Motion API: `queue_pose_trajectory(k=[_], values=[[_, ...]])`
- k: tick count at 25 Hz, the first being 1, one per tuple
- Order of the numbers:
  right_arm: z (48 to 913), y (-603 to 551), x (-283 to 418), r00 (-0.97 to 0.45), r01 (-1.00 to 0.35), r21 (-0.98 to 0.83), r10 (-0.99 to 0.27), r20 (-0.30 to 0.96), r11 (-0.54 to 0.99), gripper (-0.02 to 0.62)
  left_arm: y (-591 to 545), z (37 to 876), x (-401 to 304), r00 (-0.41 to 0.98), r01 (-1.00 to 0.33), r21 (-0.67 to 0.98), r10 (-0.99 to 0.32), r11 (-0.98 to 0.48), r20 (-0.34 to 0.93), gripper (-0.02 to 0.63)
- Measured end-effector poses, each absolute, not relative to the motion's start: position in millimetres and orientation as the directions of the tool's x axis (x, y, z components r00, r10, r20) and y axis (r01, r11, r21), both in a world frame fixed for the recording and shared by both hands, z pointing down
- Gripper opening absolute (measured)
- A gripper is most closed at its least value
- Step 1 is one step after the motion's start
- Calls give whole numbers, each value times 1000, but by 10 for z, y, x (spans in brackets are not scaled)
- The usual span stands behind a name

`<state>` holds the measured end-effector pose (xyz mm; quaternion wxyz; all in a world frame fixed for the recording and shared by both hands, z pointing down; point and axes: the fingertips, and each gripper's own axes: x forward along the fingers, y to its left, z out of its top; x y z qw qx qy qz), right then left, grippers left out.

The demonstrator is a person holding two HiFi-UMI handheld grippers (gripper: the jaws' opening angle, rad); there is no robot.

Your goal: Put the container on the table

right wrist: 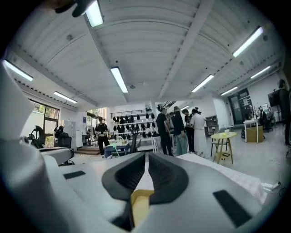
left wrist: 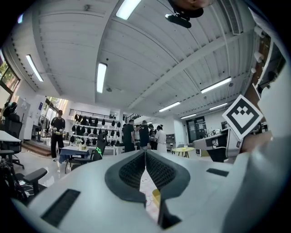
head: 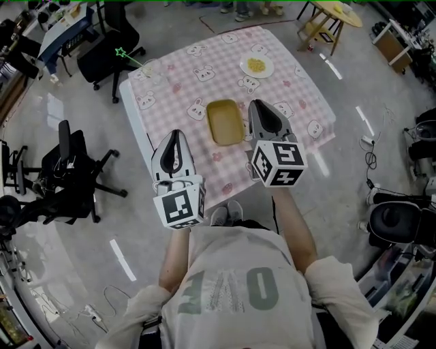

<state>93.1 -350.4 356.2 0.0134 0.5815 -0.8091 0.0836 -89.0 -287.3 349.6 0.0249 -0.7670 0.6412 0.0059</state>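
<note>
The container is a shallow mustard-yellow tray (head: 225, 121) lying flat on the table (head: 300, 102), which wears a pink checked cloth with bear prints. My left gripper (head: 176, 134) hovers at the table's near-left edge, left of the tray, shut and holding nothing. My right gripper (head: 258, 104) hangs just right of the tray, also shut and holding nothing. In the left gripper view the gripper (left wrist: 145, 154) has its tips together, and a bit of the tray (left wrist: 156, 196) shows below them. The right gripper view shows that gripper (right wrist: 146, 156) with its tips together over the tray (right wrist: 138, 205).
A white plate with yellow food (head: 257, 66) sits at the table's far side, and a clear cup (head: 150, 70) at its far-left corner. Black office chairs (head: 68, 178) stand left of the table, a round yellow table (head: 337, 13) at the far right. People stand in the background (right wrist: 182, 129).
</note>
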Motion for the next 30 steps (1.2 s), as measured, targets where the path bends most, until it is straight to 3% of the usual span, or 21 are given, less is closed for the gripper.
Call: queue_pose_trajectory(k=[30], values=[[3690, -3008, 1027, -285, -955, -112, -953, 100, 274, 29, -2833, 3365, -810, 209, -978, -40, -976, -206, -69, 31]])
